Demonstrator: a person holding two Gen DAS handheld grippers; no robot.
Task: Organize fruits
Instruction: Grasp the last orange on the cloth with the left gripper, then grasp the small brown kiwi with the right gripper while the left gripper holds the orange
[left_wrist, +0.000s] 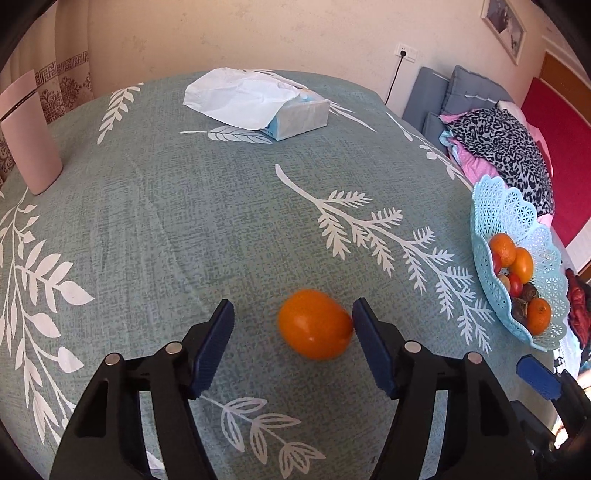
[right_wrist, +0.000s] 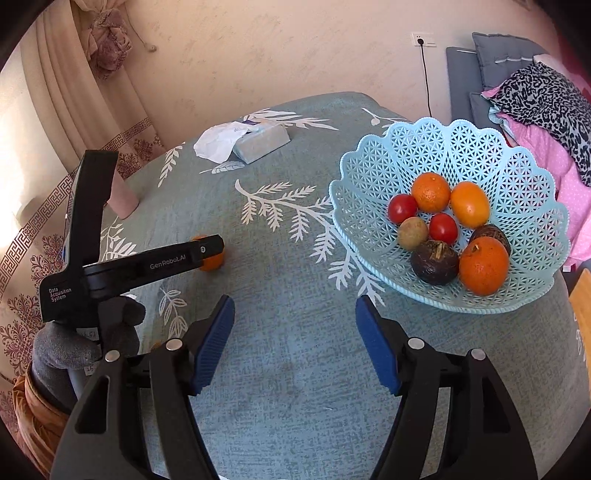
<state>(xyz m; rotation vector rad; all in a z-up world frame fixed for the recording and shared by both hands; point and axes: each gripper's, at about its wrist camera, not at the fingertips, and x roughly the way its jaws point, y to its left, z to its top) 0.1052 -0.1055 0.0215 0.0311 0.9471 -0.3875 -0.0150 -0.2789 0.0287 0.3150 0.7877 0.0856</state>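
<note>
An orange fruit (left_wrist: 314, 325) lies on the green leaf-print tablecloth (left_wrist: 184, 221) between the fingers of my left gripper (left_wrist: 293, 306). The right pad (left_wrist: 369, 343) touches the fruit; the left pad (left_wrist: 212, 343) stands well clear of it, so the jaws are open. In the right wrist view the left gripper (right_wrist: 207, 251) shows from the side, with the fruit (right_wrist: 214, 263) partly hidden behind its tip. A light blue lattice basket (right_wrist: 443, 147) at the table's right holds several fruits: oranges, red tomatoes and dark ones. My right gripper (right_wrist: 295, 306) hangs open over bare cloth, left of the basket (left_wrist: 495, 206).
A tissue box (left_wrist: 295, 118) with a loose sheet lies at the back of the table. A pink cylinder (left_wrist: 29, 133) stands at the left edge. Cushions and piled clothes (left_wrist: 498, 140) lie beyond the right edge. A gloved hand (right_wrist: 74, 343) holds the left gripper.
</note>
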